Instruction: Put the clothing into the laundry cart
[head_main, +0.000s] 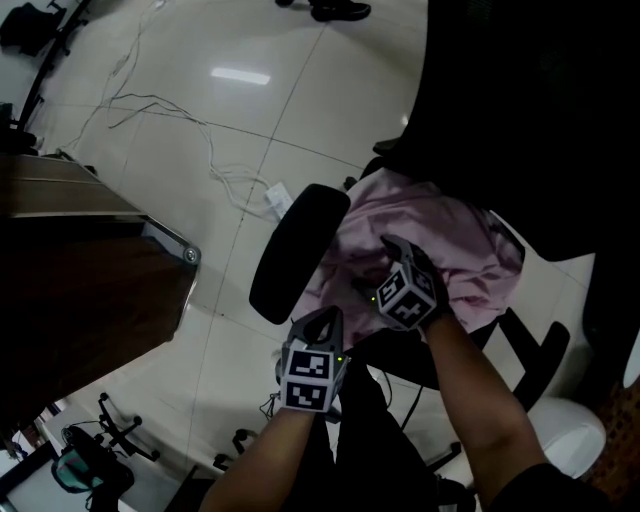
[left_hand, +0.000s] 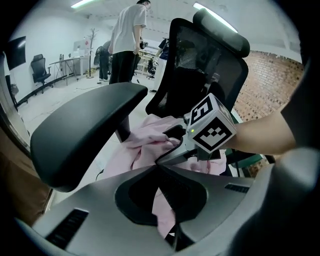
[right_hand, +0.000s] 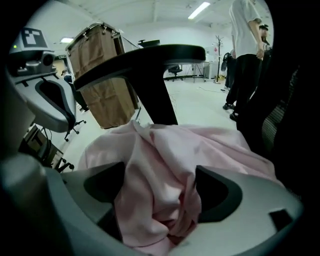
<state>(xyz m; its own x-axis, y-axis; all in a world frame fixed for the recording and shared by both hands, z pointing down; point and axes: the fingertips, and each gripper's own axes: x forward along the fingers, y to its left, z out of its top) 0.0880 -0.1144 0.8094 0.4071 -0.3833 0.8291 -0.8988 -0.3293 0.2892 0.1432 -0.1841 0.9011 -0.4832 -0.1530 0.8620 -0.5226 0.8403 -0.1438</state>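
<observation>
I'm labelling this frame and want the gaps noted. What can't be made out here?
Laundry cart: right gripper view, armrest crosses it; inside unseen.
Pink garment: head view, crumpled, right hand-held gripper covers its middle; type unclear.
Left hand-held gripper: left gripper view, its own jaws hide whether cloth is pinched.

The left tool (head_main: 322, 325) and the right tool (head_main: 385, 268) are each built as a grey moulded shell with dark jaw recesses. Each is topped by a cube (head_main: 305, 378) of black-and-white square markers, lit by a small green light.
</observation>
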